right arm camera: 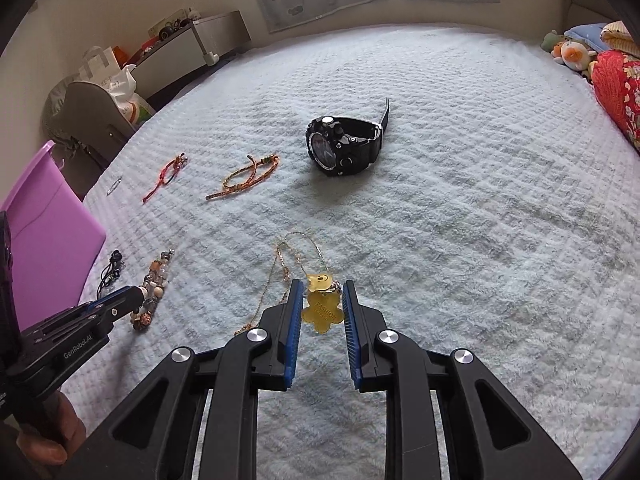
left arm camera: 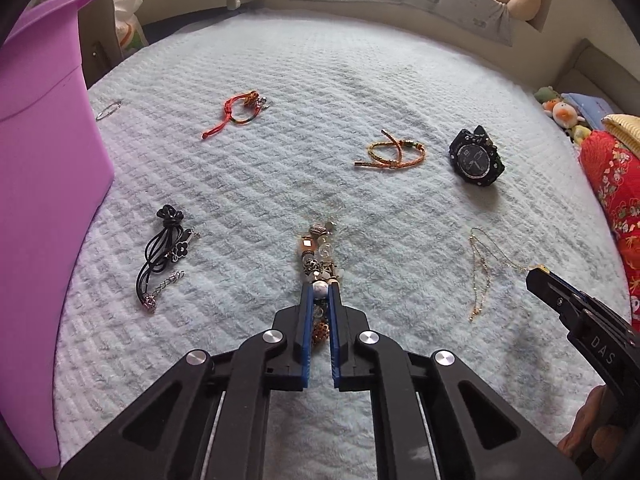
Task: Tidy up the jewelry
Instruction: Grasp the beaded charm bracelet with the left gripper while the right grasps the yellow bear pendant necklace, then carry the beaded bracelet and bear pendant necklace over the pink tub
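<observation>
Left wrist view: our left gripper [left arm camera: 321,288] clenched on near end of beaded bracelet [left arm camera: 318,254], which runs straight ahead along fingers, far end toward blanket [left arm camera: 280,80]. Purple bin [left arm camera: 44,128] stands at our left, just beside that hand; we judge it likely drop point, left hand nearer. Right wrist view: our right gripper [right arm camera: 322,294] clamps yellow bear pendant [right arm camera: 322,304] of gold chain necklace [right arm camera: 280,272], chain trailing down-left onto blanket. Black watch [right arm camera: 344,146] lies ahead, well apart.
</observation>
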Demonstrator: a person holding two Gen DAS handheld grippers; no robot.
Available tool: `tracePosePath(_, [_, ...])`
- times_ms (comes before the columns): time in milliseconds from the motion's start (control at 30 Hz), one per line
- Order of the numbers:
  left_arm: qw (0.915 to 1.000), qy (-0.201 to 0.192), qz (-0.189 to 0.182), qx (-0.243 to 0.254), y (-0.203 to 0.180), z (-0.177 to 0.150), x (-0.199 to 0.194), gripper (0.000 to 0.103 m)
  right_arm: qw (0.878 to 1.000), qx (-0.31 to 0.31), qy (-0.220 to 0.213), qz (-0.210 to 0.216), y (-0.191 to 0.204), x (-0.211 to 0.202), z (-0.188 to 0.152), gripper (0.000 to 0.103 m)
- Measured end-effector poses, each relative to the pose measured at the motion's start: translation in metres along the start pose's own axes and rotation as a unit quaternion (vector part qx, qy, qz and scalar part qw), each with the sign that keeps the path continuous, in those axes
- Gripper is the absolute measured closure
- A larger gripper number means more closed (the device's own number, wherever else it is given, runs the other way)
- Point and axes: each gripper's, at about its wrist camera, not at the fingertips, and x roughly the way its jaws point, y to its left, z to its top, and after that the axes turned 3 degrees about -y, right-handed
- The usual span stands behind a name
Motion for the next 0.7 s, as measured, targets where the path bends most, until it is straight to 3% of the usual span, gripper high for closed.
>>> tracePosePath(300, [0.9994, -0.024, -0.025, -0.003, 0.007, 0.004, -0.036, 0.095, 1.000, -0.004, -0.013, 0.007, 0.009, -0.032, 0.002, 0.083])
tracePosePath(700, [0.9983, -0.051, -0.028, -0.004, 0.017, 0.004, -0.085, 0.095, 0.999, -0.017, -0.034, 0.026, 0.033, -0.070, 0.004, 0.083])
